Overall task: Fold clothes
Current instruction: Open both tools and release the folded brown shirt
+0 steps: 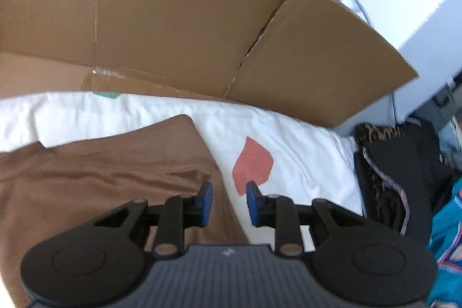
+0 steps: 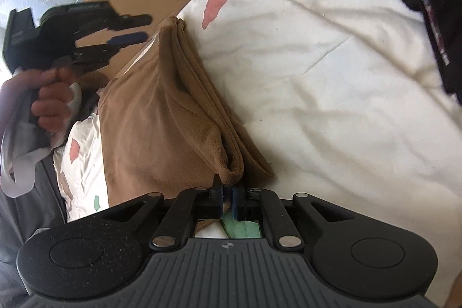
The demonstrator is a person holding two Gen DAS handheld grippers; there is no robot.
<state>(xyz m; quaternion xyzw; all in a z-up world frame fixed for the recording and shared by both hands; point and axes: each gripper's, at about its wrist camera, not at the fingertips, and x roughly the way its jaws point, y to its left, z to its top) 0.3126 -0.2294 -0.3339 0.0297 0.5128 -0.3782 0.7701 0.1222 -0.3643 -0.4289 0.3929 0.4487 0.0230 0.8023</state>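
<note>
Left wrist view, gripper: the left gripper (image 1: 228, 202) hangs above the bed with its blue-padded jaws a little apart and nothing between them.
Left wrist view, garment: the soft brown folded garment (image 1: 109, 181) lies on the white bed sheet with coloured leaf shapes (image 1: 288, 140), its right edge just under the left pad.
Left wrist view, surroundings: a large open brown cardboard box (image 1: 179, 19) stands behind the sheet; a dark heap of other clothes (image 1: 404, 163) lies well to the right.
Right wrist view, gripper: the right gripper (image 2: 228, 198) is closed tight on the near corner of the brown garment (image 2: 161, 117), a pinch of cloth showing between the pads.
Right wrist view, other hand: the person's hand (image 2: 49, 97) holds the left tool raised over the far end of the cloth, clear of it.
Step in hand, judged: a fold looks made, with stacked layers along the right edge.
Doing it well: keep the pinched corner low and taut, line the layered edges up before letting go, and bring the free left jaws down on the far corner so both ends travel together without skewing.
</note>
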